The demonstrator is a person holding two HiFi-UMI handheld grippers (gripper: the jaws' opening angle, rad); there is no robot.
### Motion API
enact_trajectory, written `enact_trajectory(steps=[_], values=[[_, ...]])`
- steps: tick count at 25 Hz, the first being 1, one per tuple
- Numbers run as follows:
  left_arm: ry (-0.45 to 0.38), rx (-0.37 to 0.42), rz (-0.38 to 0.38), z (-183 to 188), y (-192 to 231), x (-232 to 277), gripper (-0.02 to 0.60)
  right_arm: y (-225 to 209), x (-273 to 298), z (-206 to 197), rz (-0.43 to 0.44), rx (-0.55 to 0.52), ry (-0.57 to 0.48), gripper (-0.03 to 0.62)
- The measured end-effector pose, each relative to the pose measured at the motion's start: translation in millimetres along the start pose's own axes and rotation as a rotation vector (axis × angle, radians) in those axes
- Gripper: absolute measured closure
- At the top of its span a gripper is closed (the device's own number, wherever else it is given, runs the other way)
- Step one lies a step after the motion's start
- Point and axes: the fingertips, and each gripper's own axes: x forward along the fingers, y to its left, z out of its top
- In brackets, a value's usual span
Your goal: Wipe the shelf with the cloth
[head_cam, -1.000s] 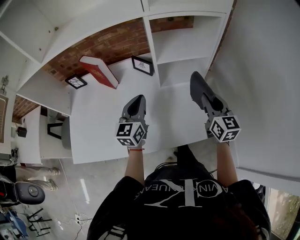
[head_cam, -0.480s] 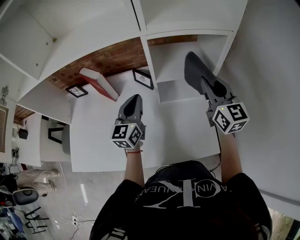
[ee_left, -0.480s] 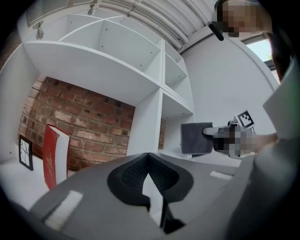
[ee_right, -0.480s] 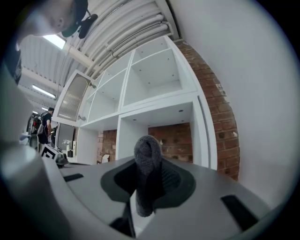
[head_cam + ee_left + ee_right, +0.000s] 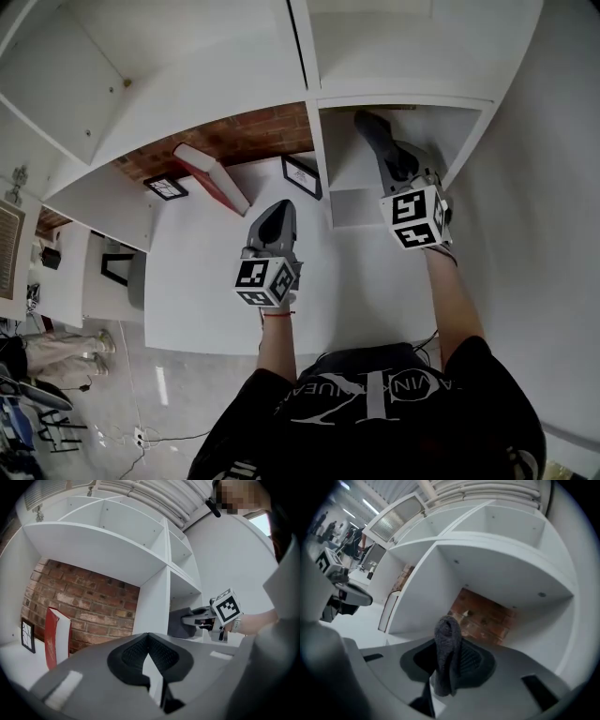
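A dark grey cloth [image 5: 448, 641] hangs folded between the jaws of my right gripper [image 5: 451, 660], which is shut on it. In the head view the right gripper [image 5: 384, 152] reaches into the right-hand compartment [image 5: 356, 202] of the white shelf unit, and the cloth [image 5: 371, 129] is at the compartment's mouth, just above its floor. Whether the cloth touches the shelf I cannot tell. My left gripper [image 5: 278, 210] hovers over the white lower shelf board [image 5: 197, 272] to the left of the divider, shut and holding nothing. The left gripper view shows its closed jaws [image 5: 148, 641] and the cloth [image 5: 179, 623] off to the right.
A red book [image 5: 212, 174] leans in the left compartment against the brick back wall [image 5: 239, 136]. A small framed picture [image 5: 302, 176] stands by the divider, another [image 5: 166, 186] further left. A white wall [image 5: 553, 234] closes the right side. The person's body is below.
My right gripper has carried the cloth forward, from over the open board into the mouth of the right compartment. The left gripper has barely moved.
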Motion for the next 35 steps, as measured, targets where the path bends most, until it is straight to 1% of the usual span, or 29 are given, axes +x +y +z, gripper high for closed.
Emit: enact_trajectory(steps=[3, 6, 7, 9, 11, 12, 14, 15, 16, 17, 18, 19, 20, 21, 22, 23, 25, 29, 33, 35], values=[[0.005, 0.009, -0.007, -1.3, 0.8, 0.6, 0.572, 37.6, 14.6, -1.7, 0.152, 0.003, 0.038, 0.516], [0.006, 0.000, 0.014, -3.5, 9.6, -2.6, 0.572, 71.7, 18.0, -7.6, 0.316, 0.015, 0.072, 0.516], [0.006, -0.005, 0.020, -4.0, 12.2, -4.3, 0.572, 81.7, 17.3, -11.1, 0.368, 0.032, 0.085, 0.503], [0.008, -0.010, 0.027, -5.2, 15.7, -7.3, 0.572, 95.5, 14.4, -16.0, 0.460, 0.098, 0.098, 0.436], [0.010, -0.016, 0.031, -6.8, 18.0, -9.1, 0.572, 98.8, 8.8, -11.1, 0.532, 0.193, 0.074, 0.385], [0.010, -0.020, 0.032, -7.5, 18.4, -10.0, 0.572, 97.0, 4.5, -5.6, 0.562, 0.251, 0.049, 0.372], [0.011, -0.020, 0.029, -7.6, 17.9, -11.8, 0.572, 87.4, -5.7, 8.0, 0.600, 0.377, -0.020, 0.367], [0.011, -0.017, 0.026, -7.3, 17.6, -12.5, 0.572, 79.6, -9.5, 14.2, 0.598, 0.431, -0.053, 0.367], [0.012, -0.014, 0.024, -6.8, 17.7, -12.9, 0.572, 70.1, -10.7, 17.8, 0.576, 0.469, -0.073, 0.367], [0.011, -0.013, 0.023, -6.3, 18.1, -13.2, 0.572, 59.6, -8.6, 17.3, 0.529, 0.489, -0.074, 0.367], [0.009, -0.012, 0.023, -5.6, 18.8, -13.6, 0.572, 49.7, -3.7, 12.0, 0.466, 0.489, -0.049, 0.368], [0.006, -0.013, 0.023, -5.0, 19.3, -14.3, 0.572, 43.0, 2.5, 2.5, 0.406, 0.472, 0.001, 0.370], [0.005, -0.012, 0.023, -4.5, 19.5, -15.4, 0.572, 41.4, 8.1, -9.1, 0.366, 0.443, 0.064, 0.370], [0.005, -0.011, 0.022, -4.3, 19.5, -16.7, 0.572, 44.6, 12.1, -19.9, 0.350, 0.410, 0.126, 0.370], [0.006, -0.009, 0.022, -4.3, 19.5, -18.0, 0.572, 50.7, 14.4, -27.9, 0.354, 0.383, 0.175, 0.375], [0.008, -0.008, 0.023, -4.5, 19.9, -19.1, 0.572, 57.2, 15.8, -32.1, 0.365, 0.366, 0.208, 0.404], [0.011, -0.008, 0.030, -5.1, 22.2, -20.7, 0.572, 65.4, 19.0, -31.0, 0.381, 0.329, 0.238, 0.436], [0.011, -0.004, 0.042, -5.0, 26.2, -21.9, 0.572, 76.9, 30.1, -19.9, 0.417, 0.174, 0.277, 0.500], [0.014, 0.010, 0.045, -5.6, 25.8, -21.1, 0.572, 88.4, 40.0, -12.4, 0.446, 0.121, 0.279, 0.526], [0.015, 0.020, 0.047, -5.3, 25.5, -18.4, 0.572, 90.8, 43.6, -9.2, 0.448, 0.065, 0.273, 0.533]])
